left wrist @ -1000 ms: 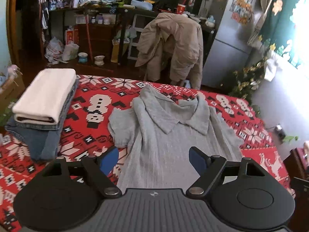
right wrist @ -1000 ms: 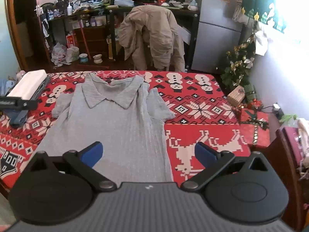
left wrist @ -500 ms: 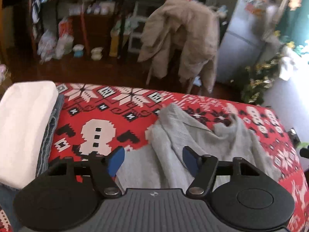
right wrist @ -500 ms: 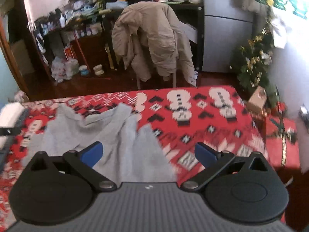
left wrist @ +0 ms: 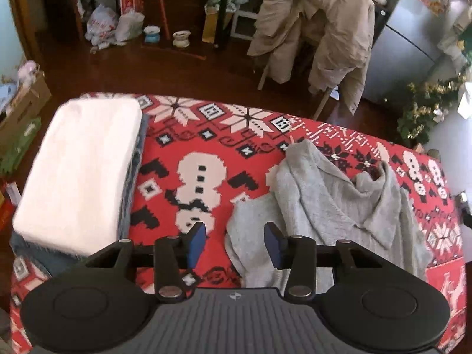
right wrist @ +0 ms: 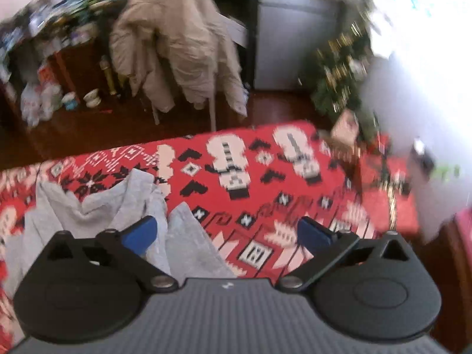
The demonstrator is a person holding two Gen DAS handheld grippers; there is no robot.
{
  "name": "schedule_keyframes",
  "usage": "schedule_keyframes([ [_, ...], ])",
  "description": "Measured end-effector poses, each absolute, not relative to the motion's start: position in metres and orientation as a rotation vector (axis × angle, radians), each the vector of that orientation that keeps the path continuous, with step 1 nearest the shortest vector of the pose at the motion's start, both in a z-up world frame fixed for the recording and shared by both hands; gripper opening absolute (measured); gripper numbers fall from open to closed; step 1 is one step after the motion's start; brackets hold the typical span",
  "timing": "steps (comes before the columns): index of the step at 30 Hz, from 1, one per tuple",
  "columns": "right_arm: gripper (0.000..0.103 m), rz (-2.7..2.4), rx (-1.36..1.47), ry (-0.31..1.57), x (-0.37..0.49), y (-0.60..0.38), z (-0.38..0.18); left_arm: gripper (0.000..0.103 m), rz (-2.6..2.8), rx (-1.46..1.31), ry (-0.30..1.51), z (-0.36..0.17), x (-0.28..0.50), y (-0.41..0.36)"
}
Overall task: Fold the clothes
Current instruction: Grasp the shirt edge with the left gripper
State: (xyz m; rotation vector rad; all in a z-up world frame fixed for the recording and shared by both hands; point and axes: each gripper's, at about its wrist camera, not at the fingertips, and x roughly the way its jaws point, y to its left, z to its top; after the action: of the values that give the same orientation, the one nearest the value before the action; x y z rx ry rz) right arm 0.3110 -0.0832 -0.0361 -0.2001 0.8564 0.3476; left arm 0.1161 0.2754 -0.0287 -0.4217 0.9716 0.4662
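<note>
**Grey shirt rumpled on the desk, both grippers wide**

The shirt (left wrist: 330,203) lies crumpled, collar up, on the red snowman cloth (left wrist: 200,159) covering the desk, toward its right half in the left view. The left gripper (left wrist: 234,242) hangs over the shirt's left sleeve edge, fingers apart, nothing between them. The right gripper (right wrist: 227,233) hangs over the shirt's (right wrist: 97,215) right sleeve, fingers spread wide. A folded stack (left wrist: 79,171), white on top, sits at the desk's left end. A coat (left wrist: 318,23) hangs on a chair beyond.
</note>
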Motion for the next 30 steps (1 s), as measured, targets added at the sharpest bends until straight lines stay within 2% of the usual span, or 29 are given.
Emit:
schedule_keyframes([
  [2, 0.102, 0.351, -0.268, 0.857, 0.310, -0.072, -0.034, 0.043, 0.454, -0.399, 0.974, -0.031, 0.120, 0.278],
  [7, 0.102, 0.284, -0.225, 0.930, 0.312, -0.054, -0.041, 0.043, 0.357, -0.391, 1.040, -0.069, 0.138, 0.292],
  [9, 0.102, 0.258, -0.187, 0.963, 0.312, -0.052, -0.040, 0.033, 0.345, -0.407, 1.059, -0.080, 0.141, 0.296],
  [10, 0.102, 0.230, -0.178, 0.957, 0.309, -0.052, -0.039, 0.033, 0.338, -0.415, 1.068, -0.086, 0.143, 0.299],
  [15, 0.102, 0.174, -0.167, 0.944, 0.304, -0.051, -0.044, 0.037, 0.320, -0.390, 1.061, -0.099, 0.158, 0.304],
  [22, 0.102, 0.169, -0.134, 1.016, 0.328, -0.053, -0.073, 0.034, 0.338, -0.396, 1.133, -0.110, 0.185, 0.304],
  [23, 0.102, 0.186, -0.143, 1.031, 0.333, -0.051, -0.076, 0.027, 0.347, -0.413, 1.142, -0.112, 0.188, 0.304],
  [24, 0.102, 0.209, -0.153, 1.040, 0.338, -0.050, -0.077, 0.013, 0.362, -0.419, 1.159, -0.113, 0.192, 0.303],
  [25, 0.102, 0.223, -0.157, 1.040, 0.342, -0.051, -0.076, 0.006, 0.377, -0.426, 1.176, -0.115, 0.195, 0.302],
  [30, 0.102, 0.279, -0.172, 1.051, 0.359, -0.056, -0.075, 0.005, 0.494, -0.373, 1.198, -0.105, 0.191, 0.298],
])
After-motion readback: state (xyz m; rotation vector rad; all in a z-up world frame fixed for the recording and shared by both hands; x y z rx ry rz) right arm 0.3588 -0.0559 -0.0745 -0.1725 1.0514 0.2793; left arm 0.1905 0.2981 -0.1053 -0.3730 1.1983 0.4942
